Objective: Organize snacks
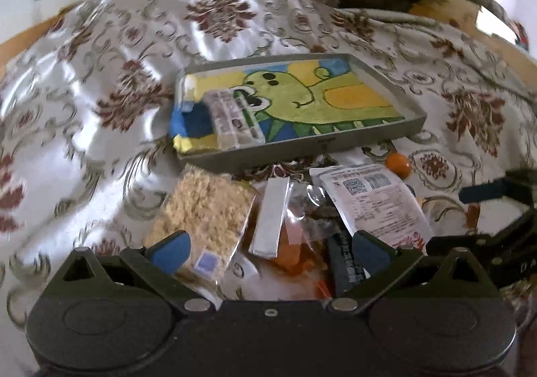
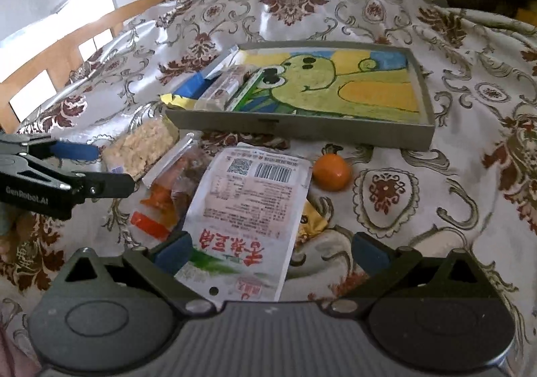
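Observation:
A grey tray [image 1: 302, 150] [image 2: 302, 130] with a green cartoon picture lies on the table and holds several snack bars [image 1: 231, 118] [image 2: 221, 90] at its left end. In front of it lies a pile: a crumbly beige snack pack [image 1: 201, 209] [image 2: 141, 142], a clear orange-tinted bag [image 1: 295, 236] [image 2: 174, 182], a white printed pouch [image 1: 376, 202] [image 2: 248, 205] and a small orange fruit [image 1: 397, 165] [image 2: 332, 172]. My left gripper [image 1: 268, 251] is open over the pile. My right gripper [image 2: 272, 252] is open over the white pouch.
A shiny floral tablecloth [image 1: 100, 75] [image 2: 436, 209] covers the table. The left gripper shows at the left of the right wrist view [image 2: 84, 169]; the right gripper shows at the right of the left wrist view [image 1: 496, 195]. A small yellow packet [image 2: 312, 222] peeks from under the pouch.

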Action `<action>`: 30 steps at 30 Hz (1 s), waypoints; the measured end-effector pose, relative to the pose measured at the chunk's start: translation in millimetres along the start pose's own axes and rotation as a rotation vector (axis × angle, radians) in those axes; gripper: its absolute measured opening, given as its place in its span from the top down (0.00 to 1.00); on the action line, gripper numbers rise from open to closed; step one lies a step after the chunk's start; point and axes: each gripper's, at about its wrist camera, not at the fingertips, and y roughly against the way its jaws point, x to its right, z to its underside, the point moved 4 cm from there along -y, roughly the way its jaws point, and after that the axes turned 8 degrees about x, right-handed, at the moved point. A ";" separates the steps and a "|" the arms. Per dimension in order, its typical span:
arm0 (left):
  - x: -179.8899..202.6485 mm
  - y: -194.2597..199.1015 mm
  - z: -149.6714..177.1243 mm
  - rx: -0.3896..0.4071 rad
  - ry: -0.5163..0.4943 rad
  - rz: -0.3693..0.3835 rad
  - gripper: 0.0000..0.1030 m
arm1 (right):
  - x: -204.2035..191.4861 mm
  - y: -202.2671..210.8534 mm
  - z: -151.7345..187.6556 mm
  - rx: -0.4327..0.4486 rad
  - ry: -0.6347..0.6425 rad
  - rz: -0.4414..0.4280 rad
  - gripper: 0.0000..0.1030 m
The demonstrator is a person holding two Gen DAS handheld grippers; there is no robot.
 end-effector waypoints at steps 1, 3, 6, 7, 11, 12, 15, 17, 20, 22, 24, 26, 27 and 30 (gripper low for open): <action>1.0 -1.7 -1.1 0.003 -0.023 0.020 0.01 | 1.0 -3.1 -0.6 -0.006 -0.008 -0.008 0.00; 2.4 -4.4 -2.9 0.011 -0.050 0.066 0.01 | 3.5 -8.0 -2.9 -0.012 -0.021 -0.001 0.00; 3.0 -7.8 -5.2 0.019 -0.042 0.128 0.03 | 6.8 -12.8 -5.7 -0.014 -0.038 0.003 0.00; 2.1 -9.6 -5.9 0.016 -0.033 0.142 0.05 | 8.8 -14.0 -6.4 -0.014 -0.052 -0.001 0.00; -9.6 -21.6 -6.2 -0.029 0.104 0.214 0.14 | 15.4 -16.6 -8.4 -0.017 -0.124 -0.032 0.03; -13.6 -24.4 -5.9 -0.042 0.159 0.235 0.16 | 16.3 -16.5 -9.0 -0.016 -0.142 -0.037 0.03; -26.8 -32.9 -3.6 -0.061 0.364 0.311 0.17 | 17.9 -15.0 -12.0 -0.004 -0.185 -0.063 0.05; -31.6 -39.1 -2.2 -0.070 0.436 0.326 0.19 | 17.8 -14.4 -12.3 -0.004 -0.205 -0.088 0.08; -32.8 -48.2 -0.4 -0.076 0.451 0.304 0.20 | 17.4 -19.8 -10.7 -0.027 -0.214 -0.104 0.14; -33.6 -52.3 -0.4 -0.076 0.439 0.295 0.20 | 16.0 -23.8 -8.3 -0.045 -0.206 -0.103 0.17; -33.8 -55.3 -1.6 -0.075 0.438 0.288 0.22 | 14.0 -27.2 -5.7 -0.059 -0.198 -0.101 0.17; -37.4 -58.2 -3.2 -0.083 0.426 0.270 0.34 | 11.5 -29.9 -4.0 -0.069 -0.193 -0.103 0.21; -38.2 -59.7 -3.1 -0.089 0.415 0.251 0.39 | 9.7 -30.2 -3.2 -0.073 -0.190 -0.104 0.23; -45.9 -61.4 -2.3 -0.108 0.394 0.205 0.59 | 6.0 -28.4 -3.1 -0.069 -0.173 -0.101 0.30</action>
